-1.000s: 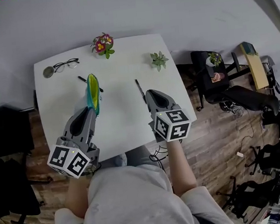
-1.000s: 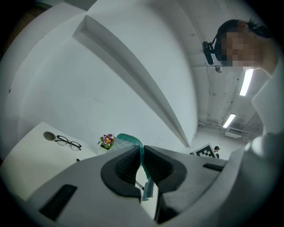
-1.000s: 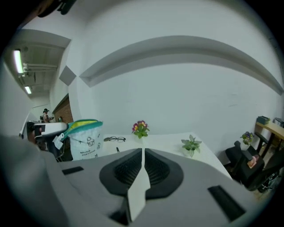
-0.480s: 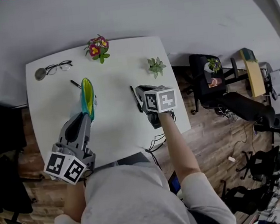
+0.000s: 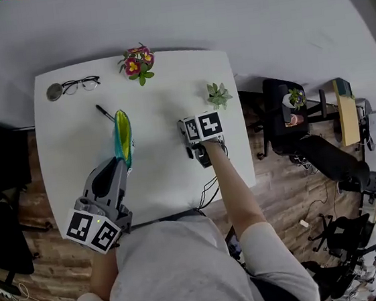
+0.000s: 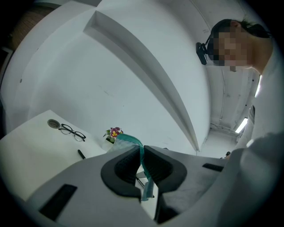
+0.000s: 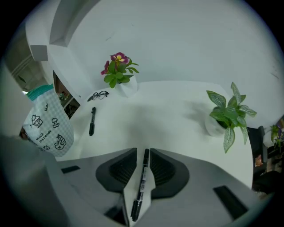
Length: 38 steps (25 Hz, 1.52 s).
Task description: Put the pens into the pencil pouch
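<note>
With my left gripper (image 6: 141, 155) clamped on the pencil pouch (image 5: 123, 135) edge, I should lower my right gripper (image 7: 143, 154), jaws apart astride the black pen (image 7: 140, 186), and close squarely.

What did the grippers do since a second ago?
The right gripper tipped forward and down over the pen, which now lies between its open fingers, ungripped. The left gripper still holds the pouch upright. The other pen and glasses stayed put.

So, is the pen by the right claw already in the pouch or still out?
Still out: the pen lies on the table between the jaws of the right claw, apart from the pouch.
</note>
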Each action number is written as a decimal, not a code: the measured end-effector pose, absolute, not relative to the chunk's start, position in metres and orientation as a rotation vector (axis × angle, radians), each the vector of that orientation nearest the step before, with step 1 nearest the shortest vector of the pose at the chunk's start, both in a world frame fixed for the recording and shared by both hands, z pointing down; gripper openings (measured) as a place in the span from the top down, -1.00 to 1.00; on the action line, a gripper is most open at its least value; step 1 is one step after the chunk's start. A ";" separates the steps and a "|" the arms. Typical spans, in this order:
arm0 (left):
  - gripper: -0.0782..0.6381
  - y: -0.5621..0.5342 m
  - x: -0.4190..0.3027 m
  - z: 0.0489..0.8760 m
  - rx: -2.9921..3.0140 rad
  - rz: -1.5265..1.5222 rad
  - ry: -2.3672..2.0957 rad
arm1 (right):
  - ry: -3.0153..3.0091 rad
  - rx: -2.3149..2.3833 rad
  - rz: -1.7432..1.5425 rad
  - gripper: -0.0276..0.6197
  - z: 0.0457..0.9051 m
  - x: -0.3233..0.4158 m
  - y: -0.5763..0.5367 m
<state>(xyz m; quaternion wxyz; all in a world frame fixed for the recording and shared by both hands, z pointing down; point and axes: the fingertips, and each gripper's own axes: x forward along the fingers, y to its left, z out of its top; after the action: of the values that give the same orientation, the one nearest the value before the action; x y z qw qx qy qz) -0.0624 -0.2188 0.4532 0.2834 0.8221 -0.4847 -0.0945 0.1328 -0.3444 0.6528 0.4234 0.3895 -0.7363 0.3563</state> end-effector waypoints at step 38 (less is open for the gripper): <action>0.65 -0.189 -0.048 0.424 2.372 -0.228 -1.132 | -2.663 1.477 0.417 0.76 0.413 0.072 -0.297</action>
<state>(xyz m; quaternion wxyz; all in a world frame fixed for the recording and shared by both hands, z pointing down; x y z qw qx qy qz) -0.0478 -0.1888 0.4237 0.2488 0.8708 -0.4157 -0.0838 0.0723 -0.2968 0.4132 0.0340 0.4803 -0.8659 0.1356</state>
